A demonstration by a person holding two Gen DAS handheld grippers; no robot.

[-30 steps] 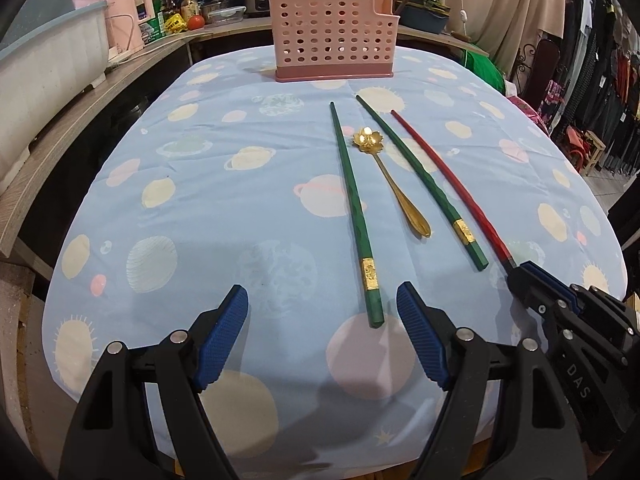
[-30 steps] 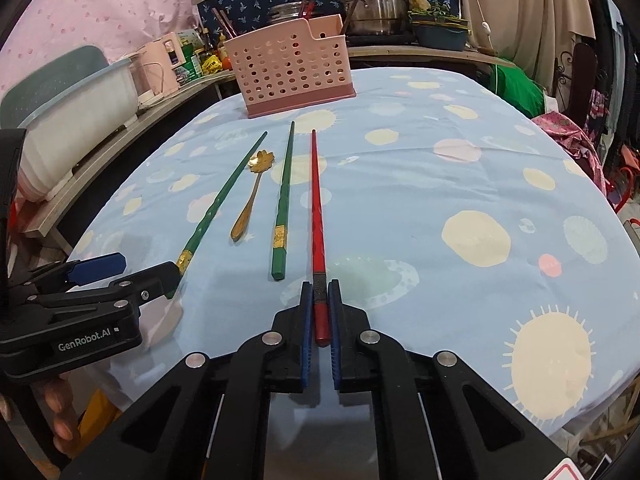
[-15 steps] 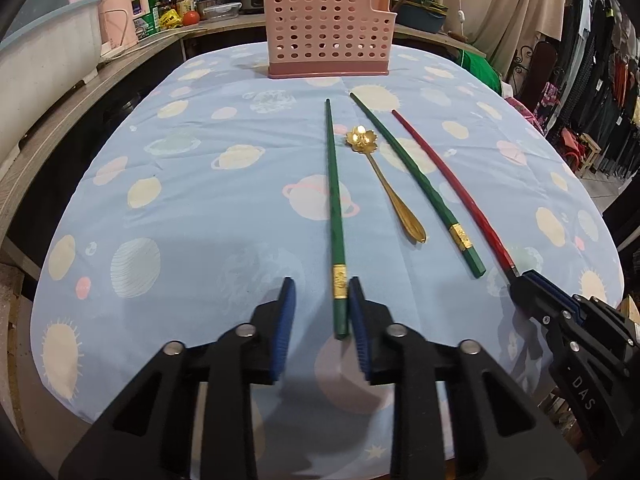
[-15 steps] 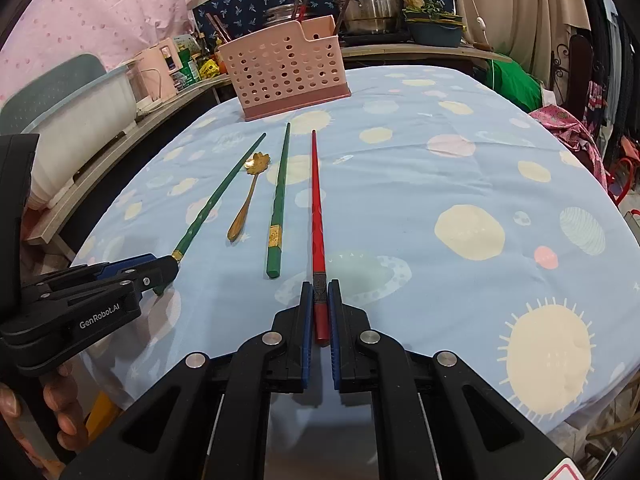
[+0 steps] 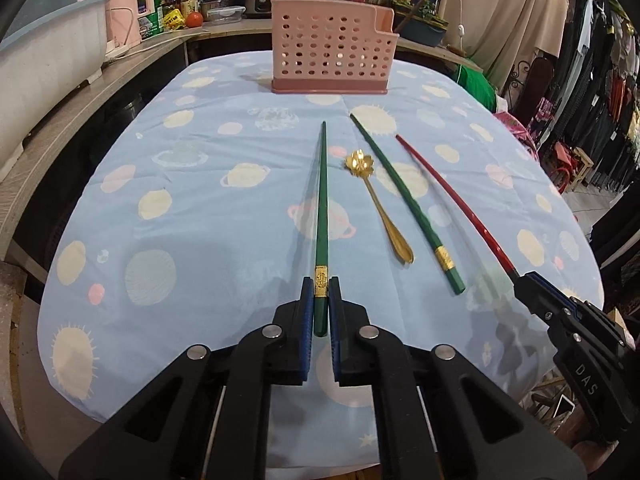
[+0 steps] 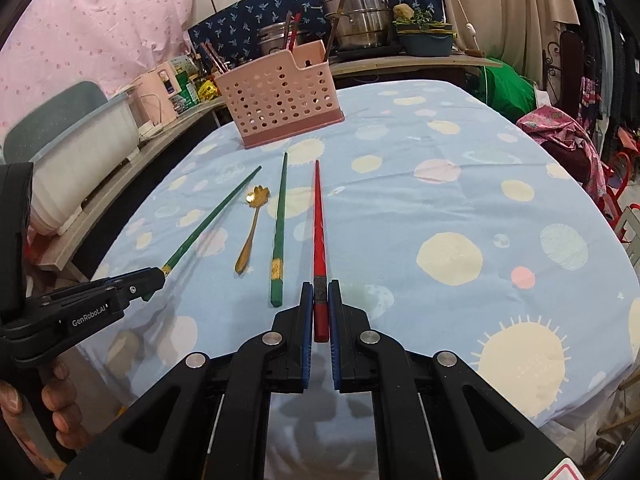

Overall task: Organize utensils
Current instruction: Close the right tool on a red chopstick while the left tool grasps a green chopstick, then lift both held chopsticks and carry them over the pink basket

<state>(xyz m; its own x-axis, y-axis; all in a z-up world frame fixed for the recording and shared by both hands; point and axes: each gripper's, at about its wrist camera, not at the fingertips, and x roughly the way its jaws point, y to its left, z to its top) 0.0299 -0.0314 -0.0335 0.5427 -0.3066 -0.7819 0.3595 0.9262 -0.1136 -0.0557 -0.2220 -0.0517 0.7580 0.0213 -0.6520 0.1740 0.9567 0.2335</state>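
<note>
1. Since a second ago, your left gripper (image 5: pixel 321 304) has gone from wide open beside the left green chopstick (image 5: pixel 321 216) to clenched on its near end, just behind the gold band.
2. Your right gripper (image 6: pixel 320 308) is as it was a second ago: clamped on the near end of the red chopstick (image 6: pixel 319 224), which runs straight ahead from between its blue pads (image 6: pixel 307 320).
3. Left green chopstick: gripped at the near end, tip pointing forward toward the basket. From the right wrist view it lies to the left of that gripper, angled away.
4. Gold spoon (image 5: pixel 380 208): on the cloth just right of the left gripper's chopstick, flower-shaped bowl at the far end, handle toward you. Not touched by either gripper.
5. Second green chopstick (image 5: pixel 408 204): loose on the cloth, between the spoon and the red chopstick, gold band near its close end.
6. Pink basket (image 5: pixel 332 56): upright, perforated, well ahead of both grippers at the far end of the table, apart from all four utensils.
7. Tablecloth (image 5: pixel 192 216): pale blue with planets and suns, under everything listed.
8. Your left hand (image 6: pixel 44 408): fingers wrapped on the left gripper's handle, seen at the lower left of the right wrist view.
</note>
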